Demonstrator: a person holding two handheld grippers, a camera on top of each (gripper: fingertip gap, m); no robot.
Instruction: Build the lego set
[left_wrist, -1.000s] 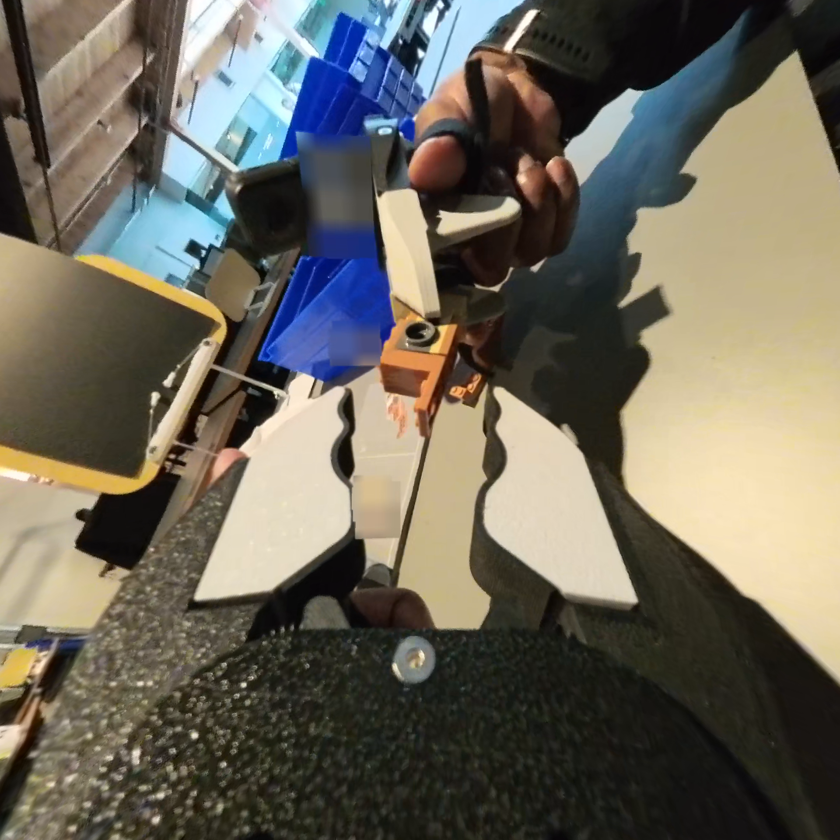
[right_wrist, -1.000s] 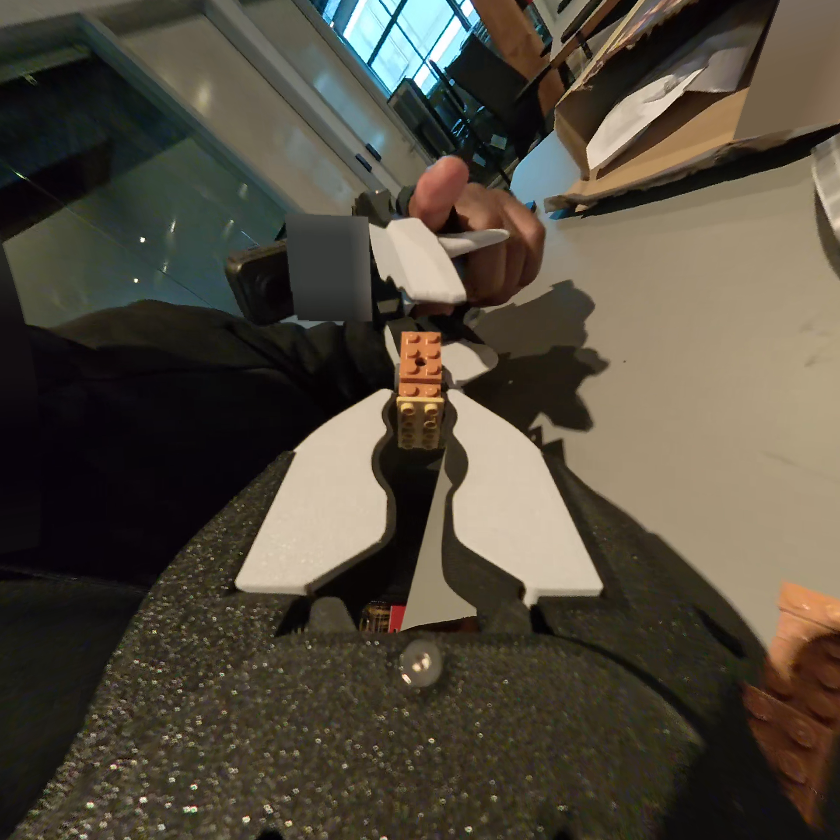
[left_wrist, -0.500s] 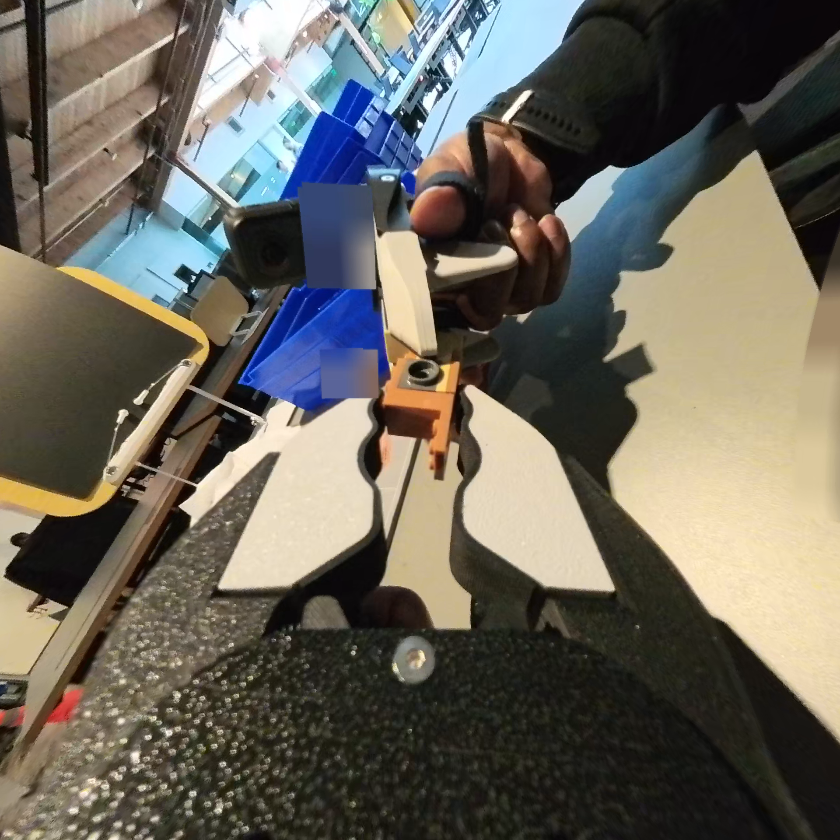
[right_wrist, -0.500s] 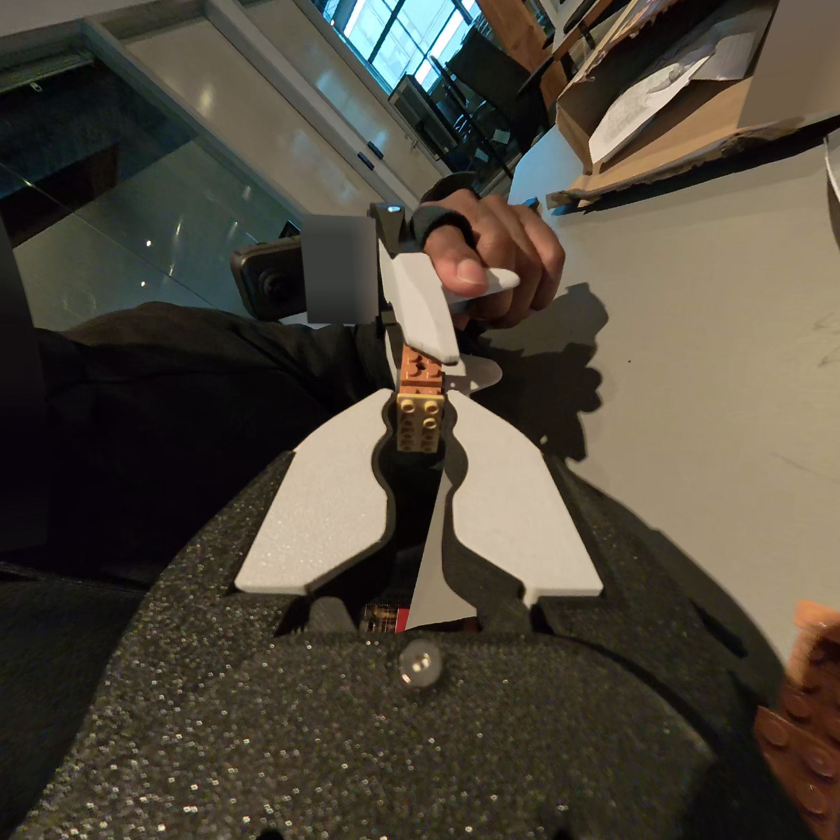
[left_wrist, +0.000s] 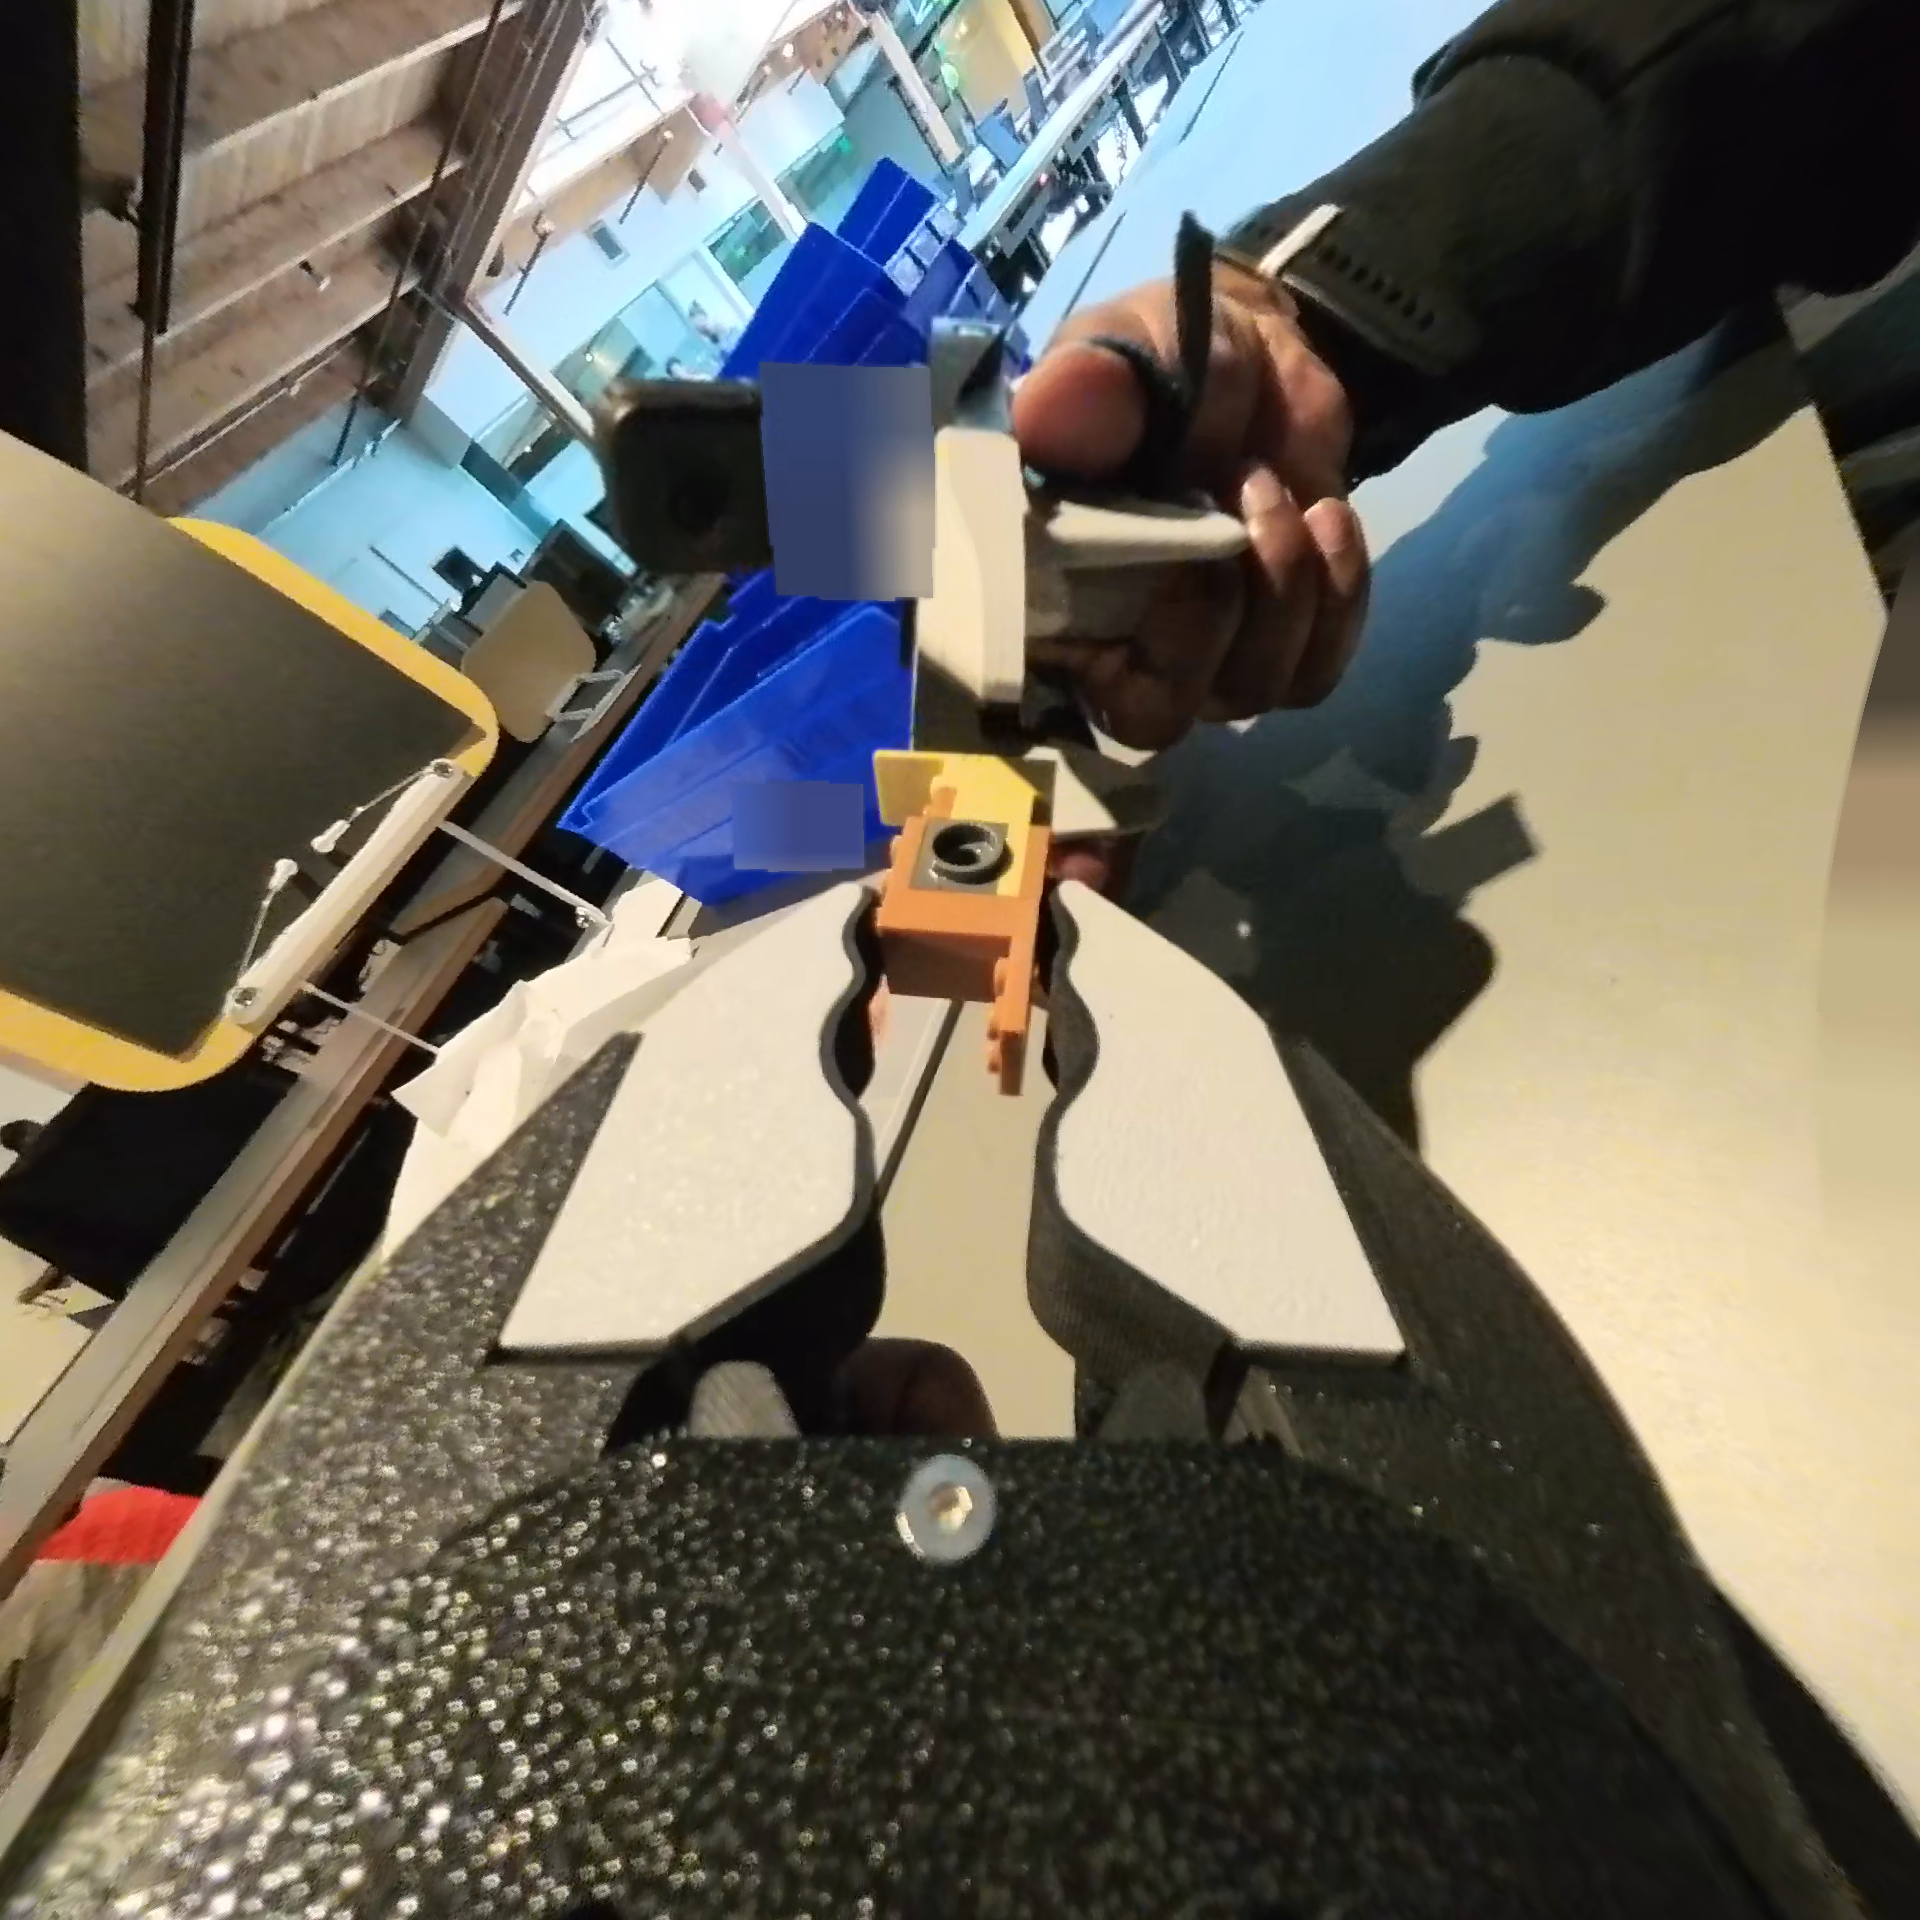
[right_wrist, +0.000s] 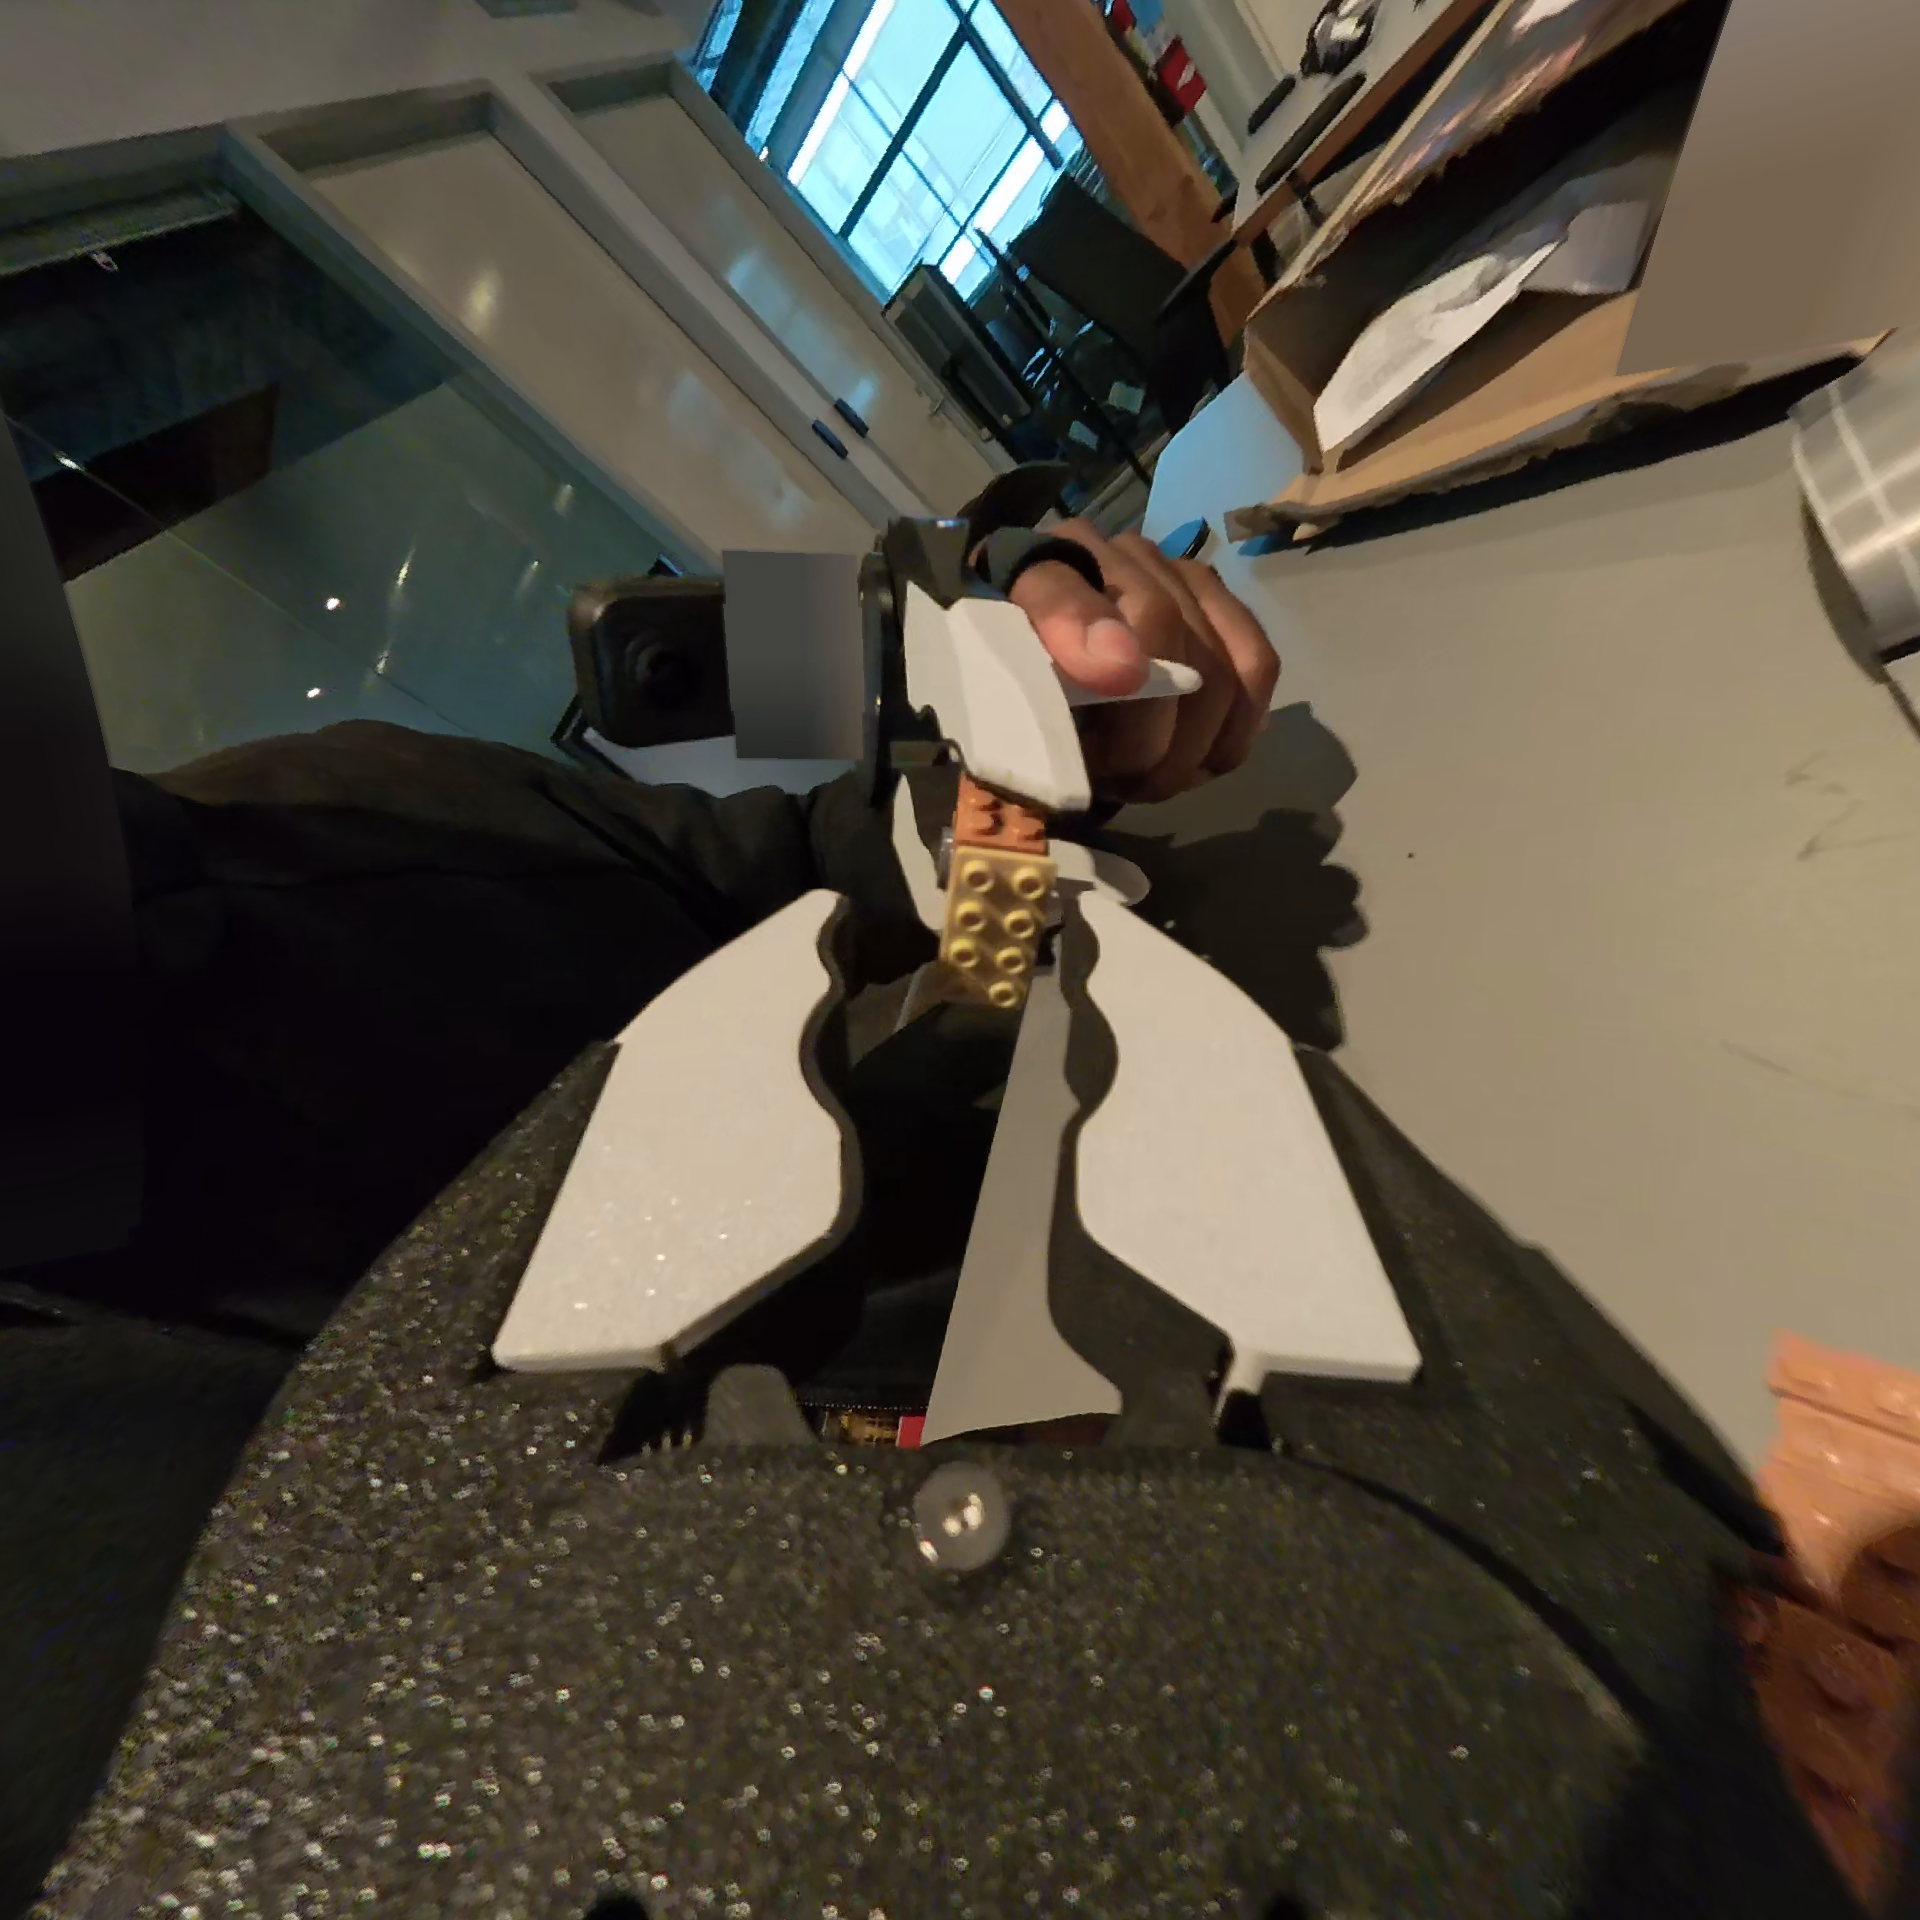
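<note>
My left gripper (left_wrist: 961, 904) is shut on an orange lego assembly (left_wrist: 956, 935) with a dark grey round piece on top, held above the table (left_wrist: 1558, 987). A tan studded plate (right_wrist: 992, 925) sits tilted on the end of that assembly (right_wrist: 1003, 821), between the tips of my right gripper (right_wrist: 956, 914). The right jaws stand wider than the plate, with a gap on its left side. The plate shows as a yellow piece (left_wrist: 956, 790) in the left wrist view. The two grippers face each other tip to tip, each held by a hand (left_wrist: 1247, 540).
A cardboard box (right_wrist: 1455, 416) with papers and a roll of tape (right_wrist: 1860, 520) are at the table's far side. Loose orange-brown lego pieces (right_wrist: 1849, 1558) lie near the right gripper. Blue bins (left_wrist: 790, 665) and a black panel with a yellow rim (left_wrist: 156, 779) stand beyond the table edge. Less than 4 cm separates the two grippers' tips.
The left gripper moved in and shut on the orange assembly. The right gripper's jaws widened around the tan plate, which now sits tilted.
</note>
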